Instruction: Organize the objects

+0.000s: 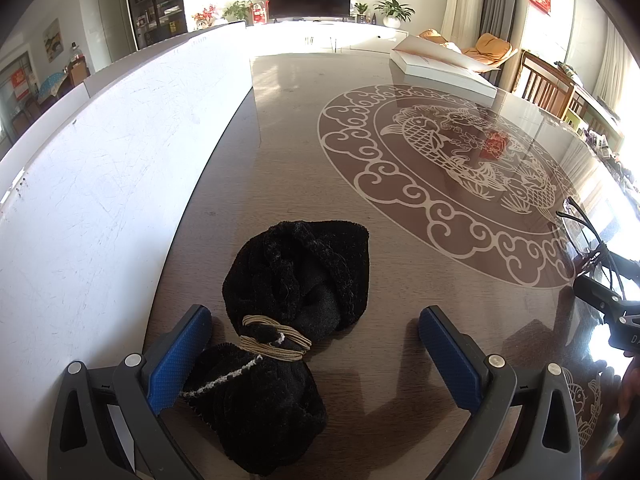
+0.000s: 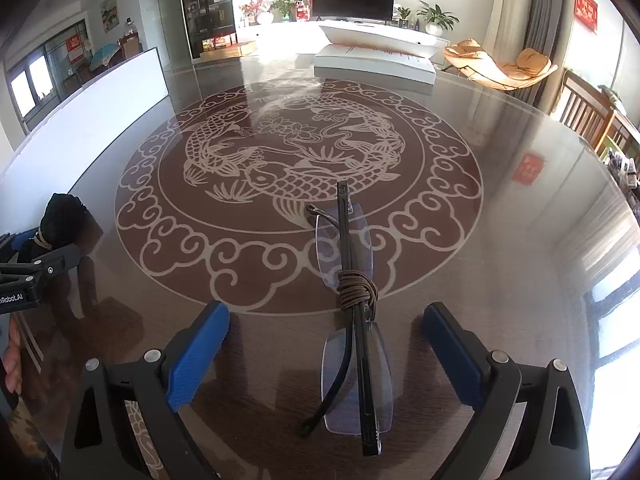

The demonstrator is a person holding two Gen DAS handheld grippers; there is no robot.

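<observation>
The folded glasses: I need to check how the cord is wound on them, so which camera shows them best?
The right wrist view: the folded glasses lie whole on the table between the open right tongs, brown cord wrapped around the middle. The left wrist view catches only dark frame parts at its right edge.

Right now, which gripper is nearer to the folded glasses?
Right. The right gripper is open with the folded glasses lying between its fingers, untouched. The left gripper sits off to their left, open around the black cloth bundle.

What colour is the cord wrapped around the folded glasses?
Brown cord, clearest in the right wrist view.
</observation>
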